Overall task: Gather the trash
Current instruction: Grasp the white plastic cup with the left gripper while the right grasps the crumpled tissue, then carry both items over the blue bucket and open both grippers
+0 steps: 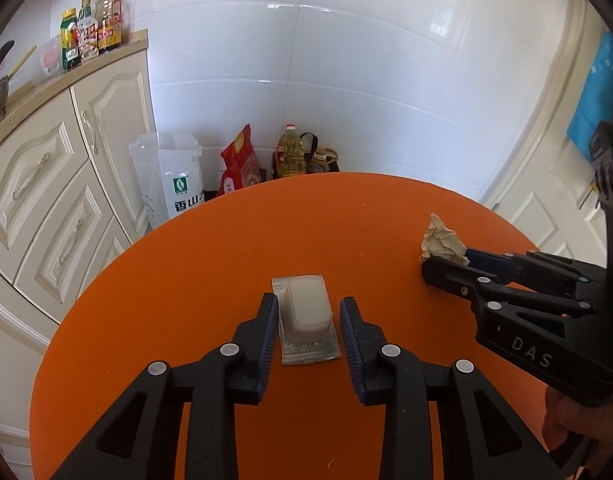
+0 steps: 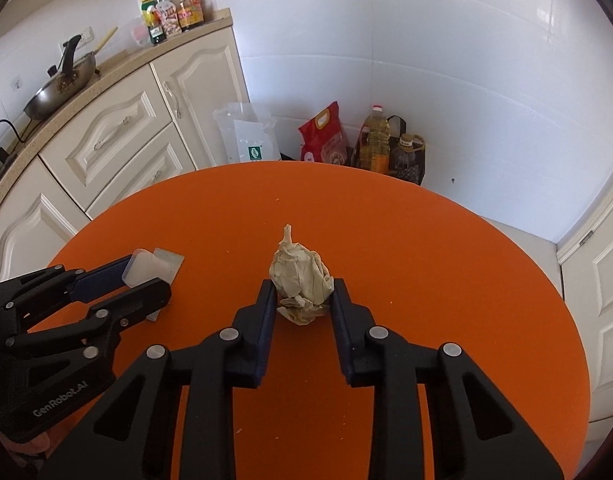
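Gripping a crumpled beige paper wad (image 2: pixel 302 280), my right gripper (image 2: pixel 304 294) presses its ribbed blue pads on both sides. My left gripper (image 1: pixel 309 312) straddles a translucent blister pack (image 1: pixel 308 312) on its foil backing; only the left pad touches. Both items lie on the smooth orange round table (image 1: pixel 226 240).

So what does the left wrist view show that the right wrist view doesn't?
Only the left wrist view: a blue sheet on the door, and the whole plastic blister pack. Only the right wrist view: a wok in full, a wall socket, and the whole crumpled paper ball. Both: the orange table, sauce bottles, the oil bottle, and both items between gripper jaws.
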{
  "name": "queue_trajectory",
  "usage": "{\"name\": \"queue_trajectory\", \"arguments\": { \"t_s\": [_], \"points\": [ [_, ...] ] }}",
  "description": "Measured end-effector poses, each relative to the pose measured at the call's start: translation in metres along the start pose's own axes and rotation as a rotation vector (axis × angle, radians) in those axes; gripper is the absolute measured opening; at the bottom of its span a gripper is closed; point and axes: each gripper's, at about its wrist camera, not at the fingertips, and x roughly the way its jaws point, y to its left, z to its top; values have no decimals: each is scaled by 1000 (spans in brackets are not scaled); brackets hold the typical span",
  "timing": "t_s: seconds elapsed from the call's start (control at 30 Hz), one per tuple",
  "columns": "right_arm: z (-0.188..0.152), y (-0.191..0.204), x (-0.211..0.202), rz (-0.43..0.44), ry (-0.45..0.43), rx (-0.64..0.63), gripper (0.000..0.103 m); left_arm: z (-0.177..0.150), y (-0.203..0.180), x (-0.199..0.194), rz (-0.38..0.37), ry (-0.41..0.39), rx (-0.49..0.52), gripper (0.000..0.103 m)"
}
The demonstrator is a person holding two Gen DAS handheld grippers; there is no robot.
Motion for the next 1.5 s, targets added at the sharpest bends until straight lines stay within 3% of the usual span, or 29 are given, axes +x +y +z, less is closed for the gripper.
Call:
{"name": "queue_trajectory", "arguments": {
  "t_s": [0.03,0.13,0.5,0.97,1.2,1.5],
  "points": [
    [1,0,0,1,-3,-1,27,8,0,8,1,-2,-3,26],
    [2,1,-1,16,-4,0,27,-28,-3,-14,-13,-7,-24,17],
    [-13,-6,-44,36,-50,36,27,-85,9,-85,-36,-71,-14,16],
    [-63,-11,-171,-5,-198,91,27,-176,-33,-250,-74,-226,65,16],
    [-99,-17,-236,-36,-275,116,27,-228,-56,-316,-98,-273,104,16],
    [-138,-33,-287,-71,-338,160,27,-279,-98,-379,-144,-315,178,16]
  ]
}}
